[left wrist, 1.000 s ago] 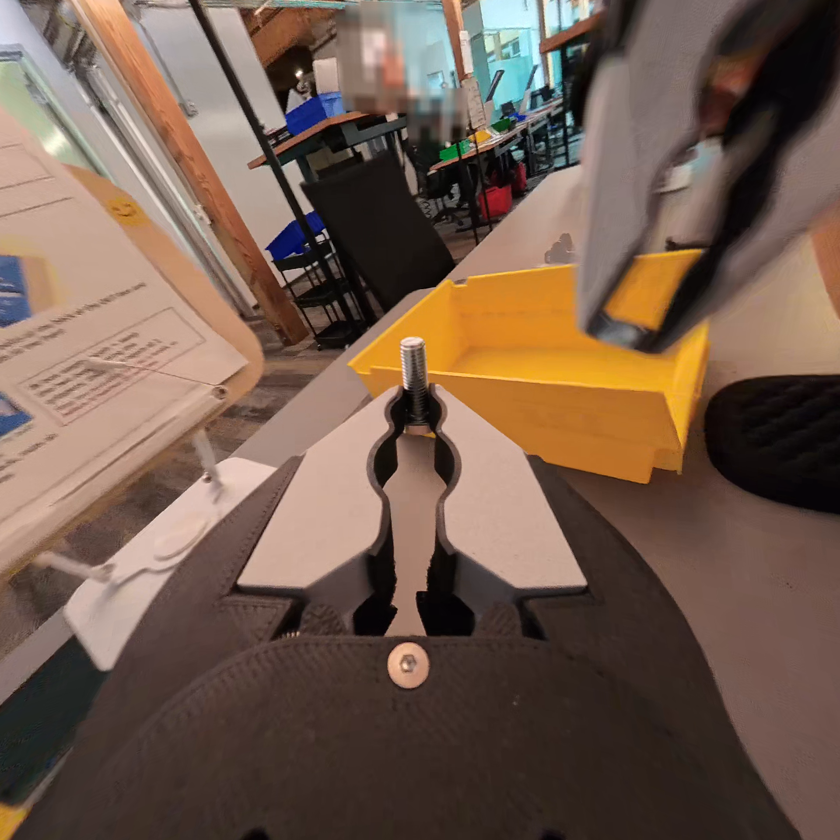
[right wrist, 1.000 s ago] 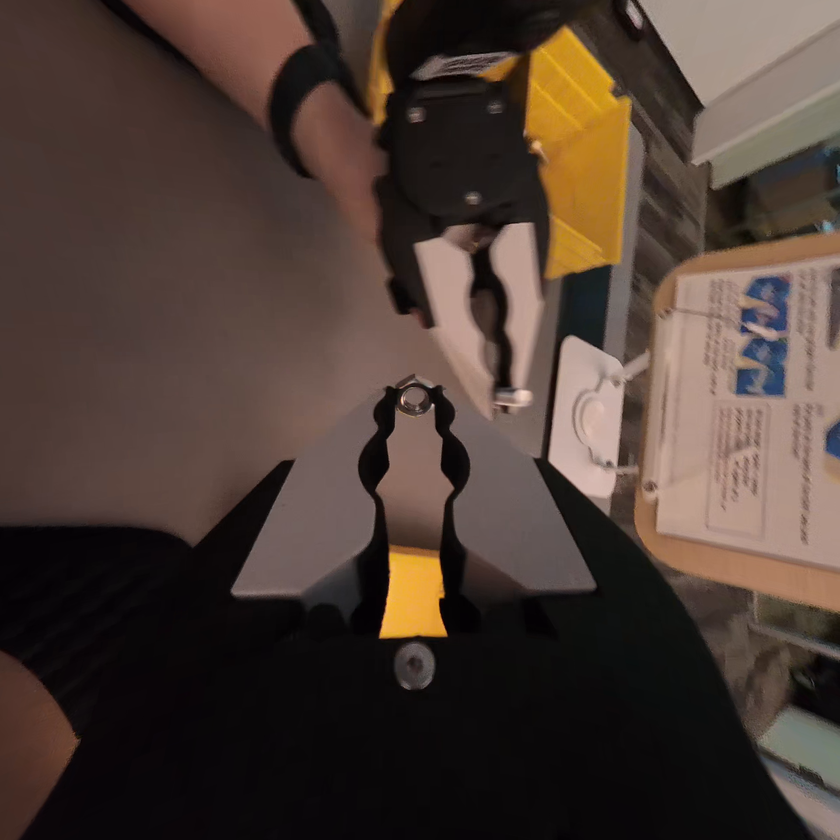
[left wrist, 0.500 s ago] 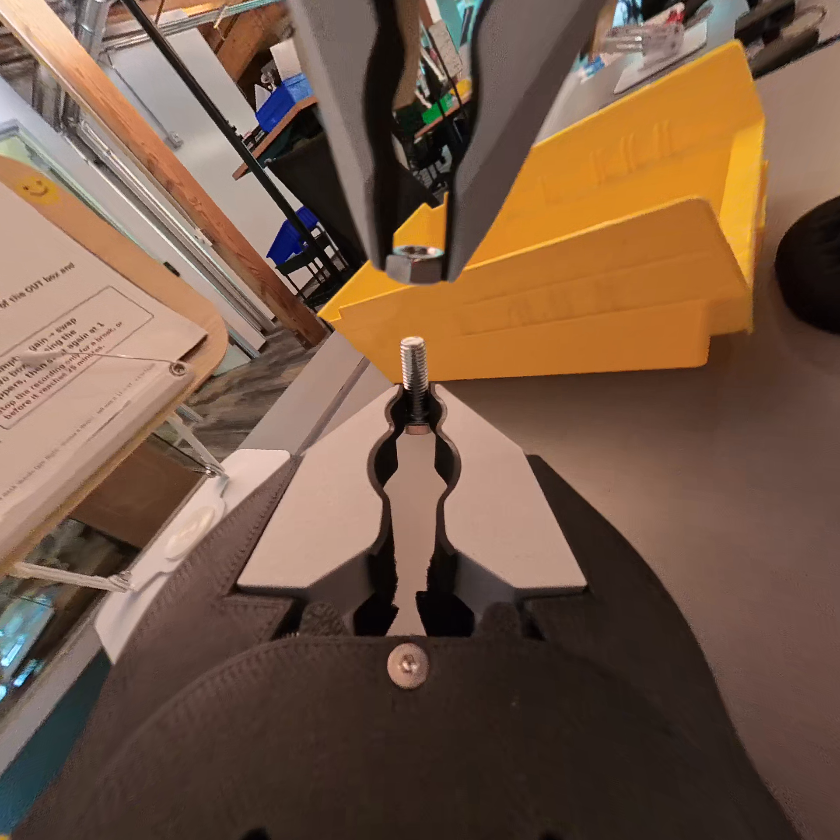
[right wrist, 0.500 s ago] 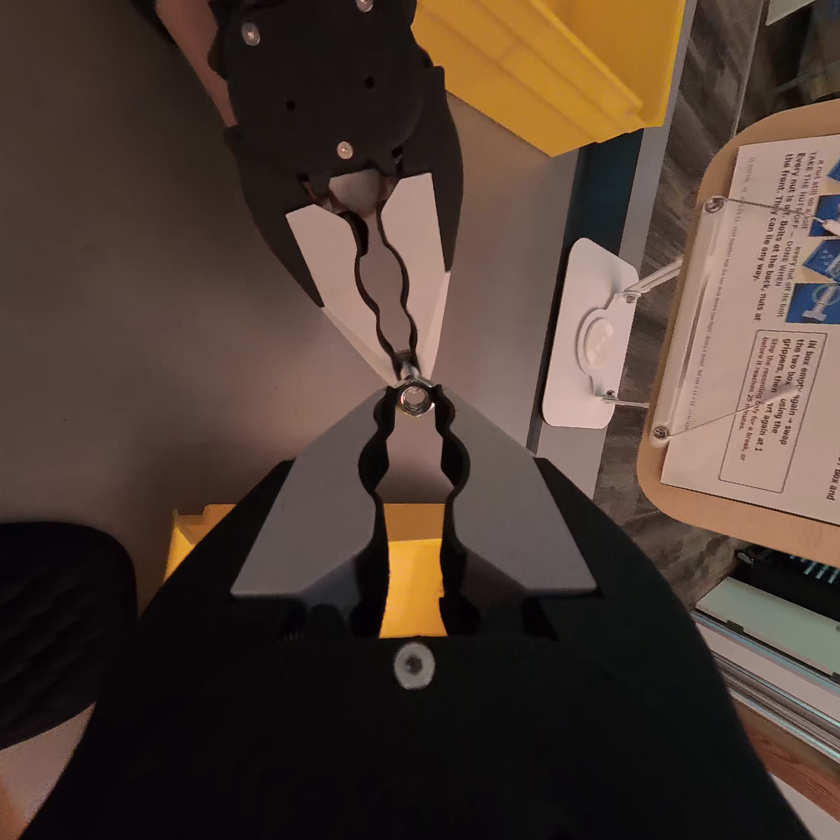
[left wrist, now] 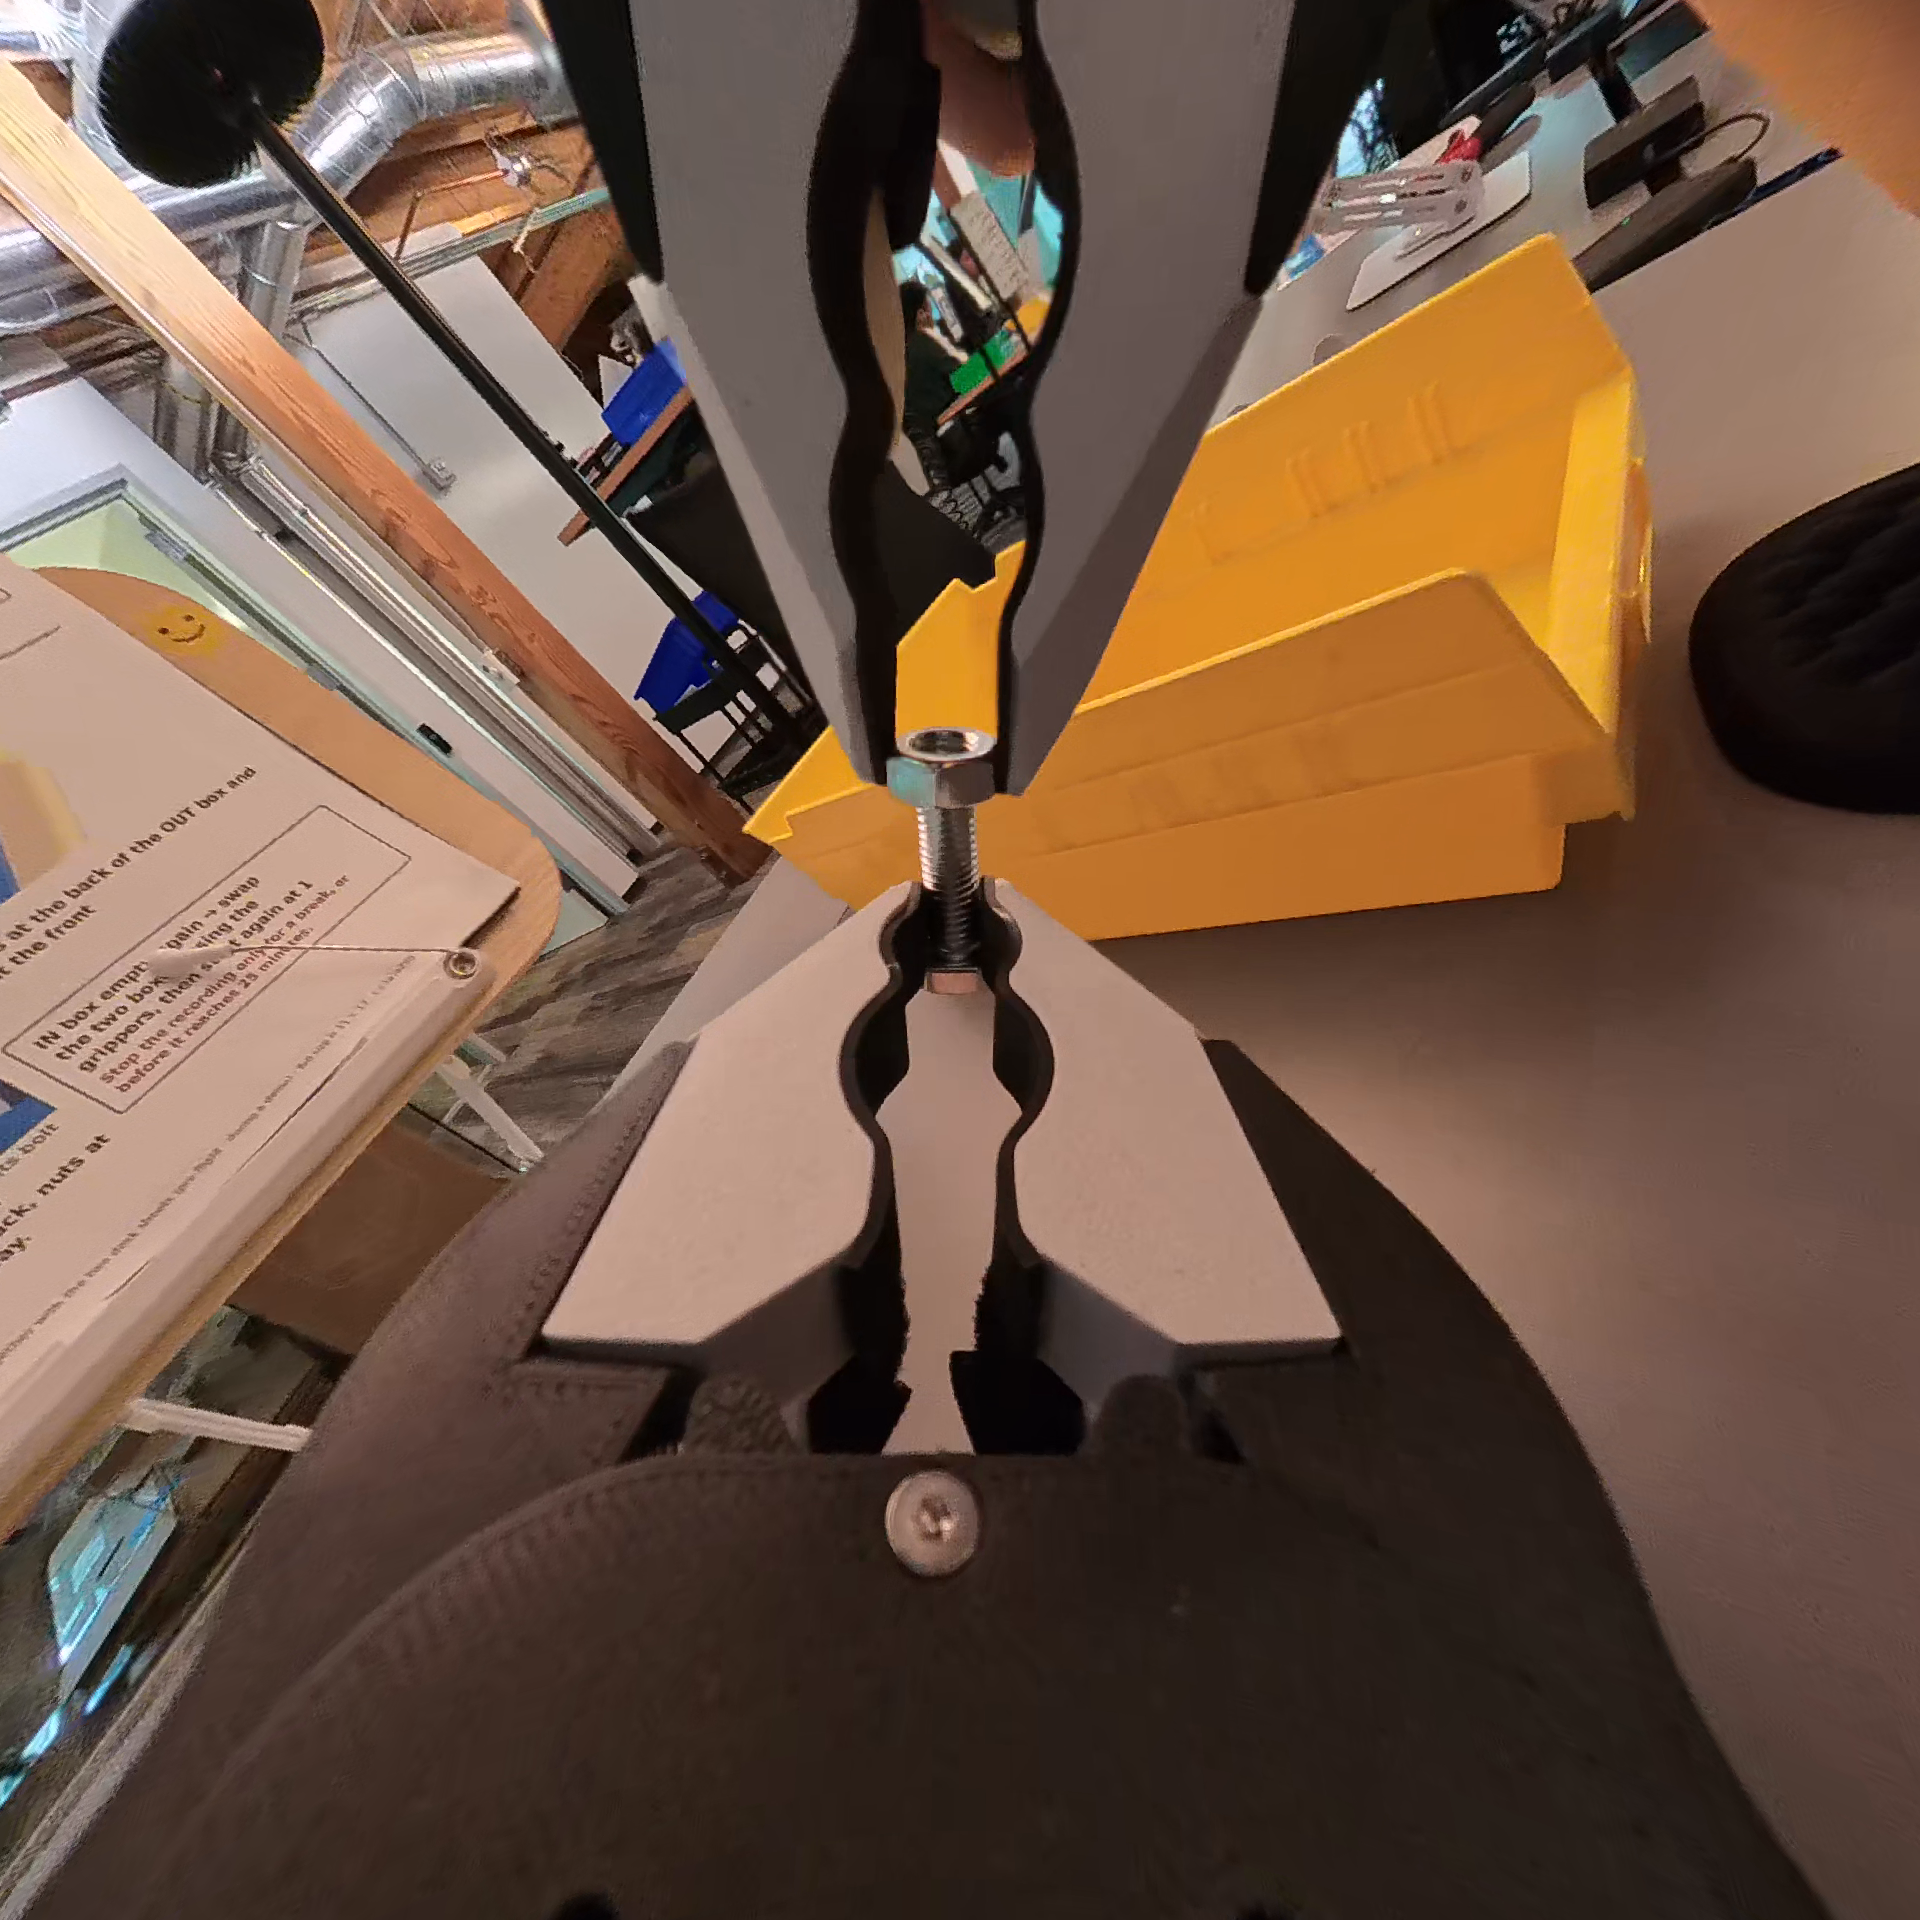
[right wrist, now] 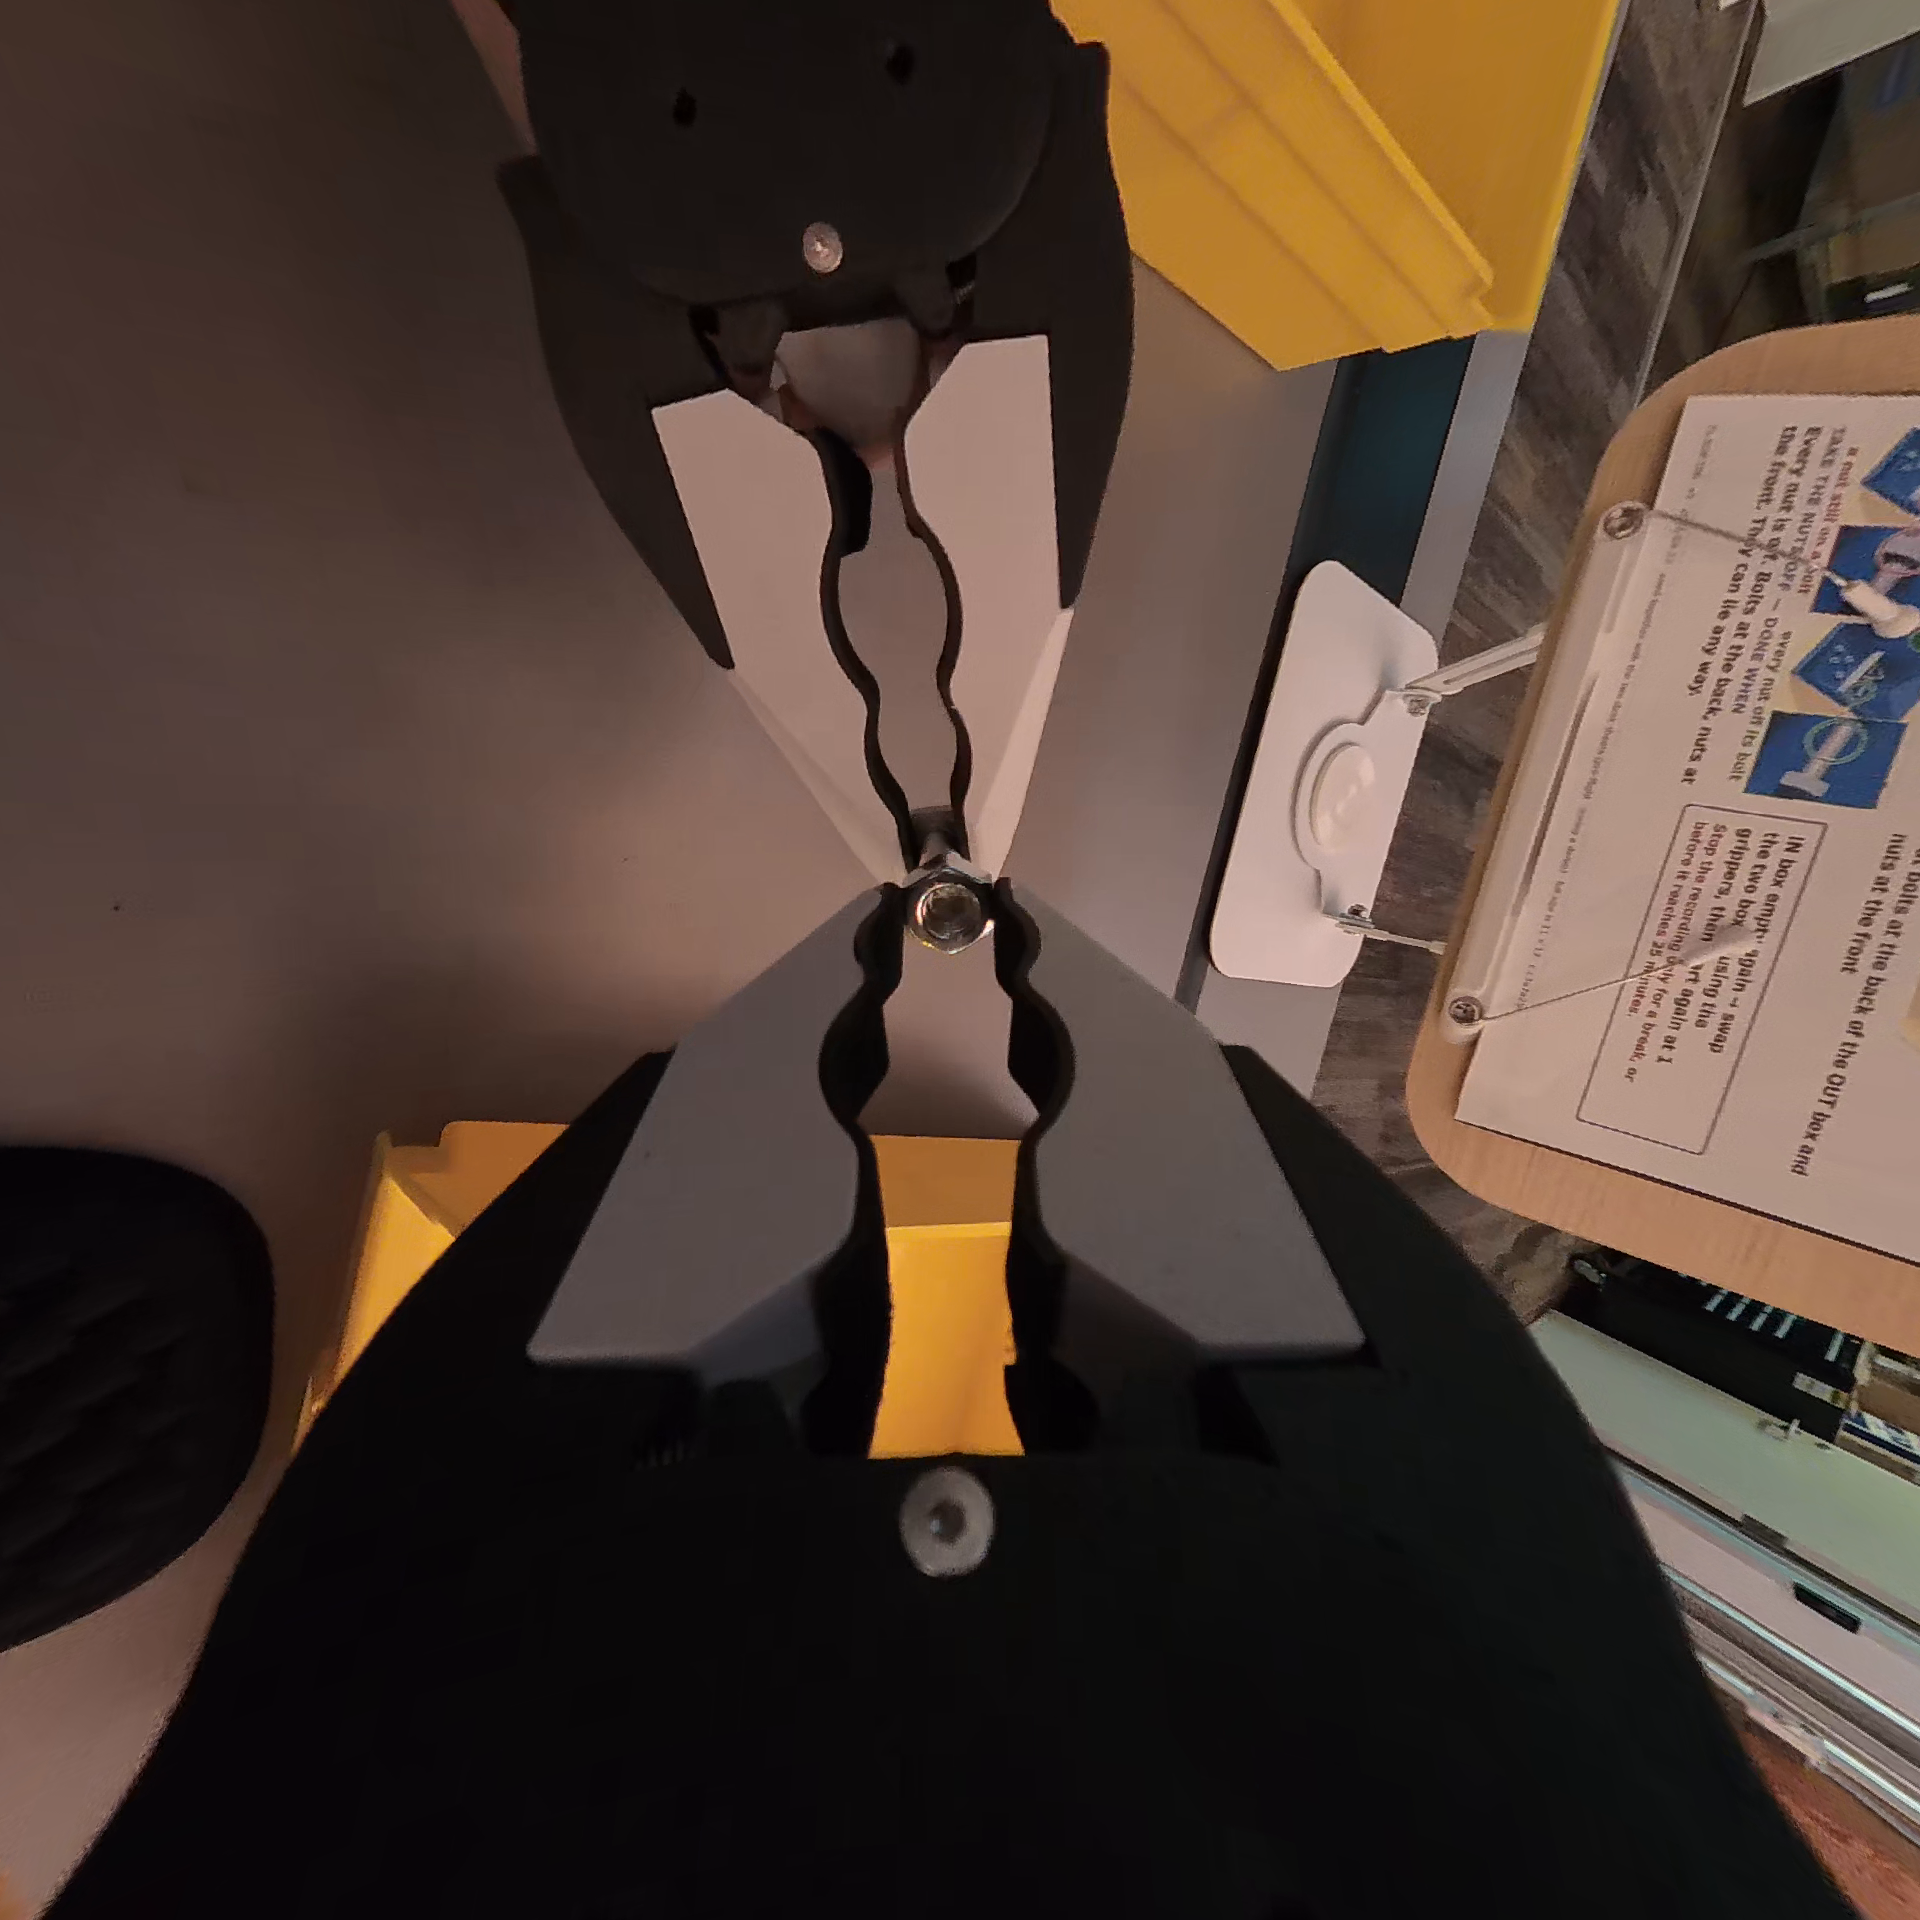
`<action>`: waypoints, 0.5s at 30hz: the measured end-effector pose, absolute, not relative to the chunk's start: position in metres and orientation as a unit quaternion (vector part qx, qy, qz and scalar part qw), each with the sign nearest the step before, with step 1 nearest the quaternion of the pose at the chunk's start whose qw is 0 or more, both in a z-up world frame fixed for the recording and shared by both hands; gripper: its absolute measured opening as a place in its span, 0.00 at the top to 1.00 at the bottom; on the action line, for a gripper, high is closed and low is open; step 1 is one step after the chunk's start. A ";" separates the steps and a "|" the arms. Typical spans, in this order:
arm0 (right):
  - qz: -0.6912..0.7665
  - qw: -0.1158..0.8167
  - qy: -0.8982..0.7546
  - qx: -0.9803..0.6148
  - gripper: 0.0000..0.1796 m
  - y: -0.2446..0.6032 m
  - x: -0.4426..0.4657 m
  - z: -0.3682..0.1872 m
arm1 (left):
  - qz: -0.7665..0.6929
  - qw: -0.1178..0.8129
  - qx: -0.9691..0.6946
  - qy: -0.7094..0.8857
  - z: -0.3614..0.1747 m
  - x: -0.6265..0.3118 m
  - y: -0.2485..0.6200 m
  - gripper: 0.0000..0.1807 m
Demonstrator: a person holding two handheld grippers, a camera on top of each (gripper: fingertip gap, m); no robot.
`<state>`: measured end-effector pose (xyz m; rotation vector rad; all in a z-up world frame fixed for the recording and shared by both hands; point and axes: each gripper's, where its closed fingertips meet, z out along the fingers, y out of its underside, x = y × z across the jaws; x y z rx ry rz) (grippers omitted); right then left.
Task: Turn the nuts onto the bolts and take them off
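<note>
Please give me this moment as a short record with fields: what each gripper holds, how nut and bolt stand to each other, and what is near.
left gripper: shut on the bolt, thread pointing away from it
right gripper: shut on the nut
nut and bolt: nut sits on the bolt's free end, in line with it
how far threaded: cannot tell
nearby: yellow bin on grey table; instruction board at the left

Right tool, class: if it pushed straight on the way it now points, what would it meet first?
The right tool already holds the nut at the bolt's tip; the bolt, then the left tool gripping it, comes first.
</note>
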<state>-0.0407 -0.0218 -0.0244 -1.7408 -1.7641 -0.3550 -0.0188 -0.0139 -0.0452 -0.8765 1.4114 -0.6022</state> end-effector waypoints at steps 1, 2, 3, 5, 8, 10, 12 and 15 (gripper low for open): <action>-0.137 0.315 -0.671 -0.657 0.91 -0.023 -0.042 -0.023 | -0.267 0.636 -0.380 0.616 -0.044 -0.020 -0.014 0.96; -0.138 0.316 -0.673 -0.655 0.91 -0.024 -0.042 -0.023 | -0.271 0.636 -0.377 0.617 -0.043 -0.020 -0.016 0.96; -0.140 0.316 -0.675 -0.653 0.91 -0.025 -0.042 -0.022 | -0.274 0.635 -0.375 0.618 -0.042 -0.020 -0.017 0.96; -0.139 0.315 -0.680 -0.648 0.91 -0.028 -0.043 -0.022 | -0.277 0.634 -0.370 0.620 -0.042 -0.020 -0.019 0.96; -0.130 0.315 -0.689 -0.639 0.91 -0.034 -0.043 -0.022 | -0.277 0.636 -0.352 0.629 -0.041 -0.021 -0.025 0.96; -0.127 0.314 -0.697 -0.633 0.91 -0.038 -0.044 -0.022 | -0.265 0.641 -0.337 0.637 -0.040 -0.021 -0.028 0.96; -0.125 0.311 -0.703 -0.628 0.91 -0.042 -0.044 -0.022 | -0.260 0.643 -0.323 0.644 -0.040 -0.021 -0.032 0.96; -0.136 0.306 -0.710 -0.620 0.91 -0.045 -0.044 -0.022 | -0.259 0.635 -0.316 0.655 -0.041 -0.022 -0.035 0.96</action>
